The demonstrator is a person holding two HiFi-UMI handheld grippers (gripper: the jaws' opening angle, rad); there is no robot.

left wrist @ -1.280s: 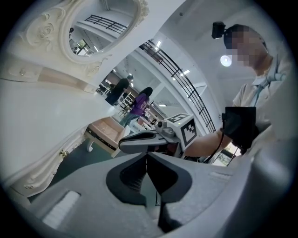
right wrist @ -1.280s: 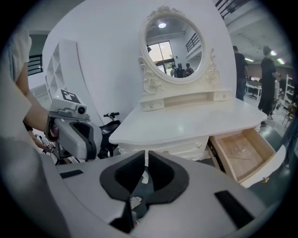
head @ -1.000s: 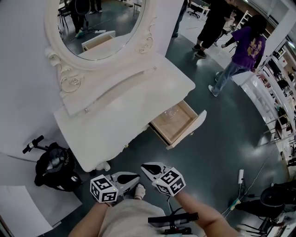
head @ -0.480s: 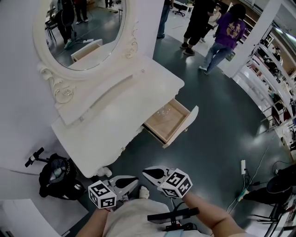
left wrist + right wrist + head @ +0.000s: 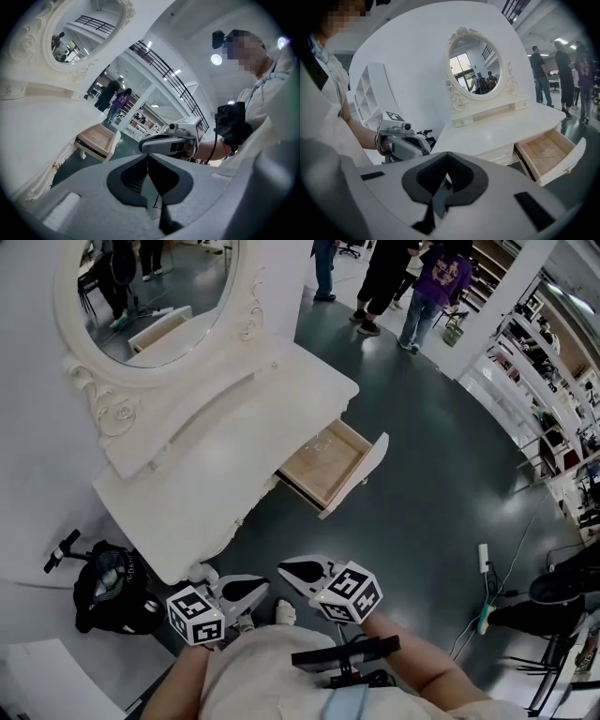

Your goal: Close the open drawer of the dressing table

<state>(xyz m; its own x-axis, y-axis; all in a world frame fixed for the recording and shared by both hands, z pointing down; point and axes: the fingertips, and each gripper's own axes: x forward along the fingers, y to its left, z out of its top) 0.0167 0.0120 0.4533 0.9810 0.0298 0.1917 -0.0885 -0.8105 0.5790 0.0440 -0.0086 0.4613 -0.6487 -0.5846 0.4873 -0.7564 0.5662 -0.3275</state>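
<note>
Only the head view looks down on the white dressing table (image 5: 216,460). Its pale-wood open drawer (image 5: 323,465) is pulled out lengthwise toward the lower right, front panel facing the dark floor (image 5: 431,474), well apart from both grippers. The right gripper view alone shows the oval mirror (image 5: 476,70) face-on. The drawer's rear is hidden under the tabletop, and the left gripper (image 5: 261,585) and right gripper (image 5: 286,570) are both clenched on nothing.

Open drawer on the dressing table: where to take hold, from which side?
Take the white front panel of the pulled-out wood-lined drawer, from straight in front of it. That flat face sits square to the slide, so pushing there should run it straight in.
</note>
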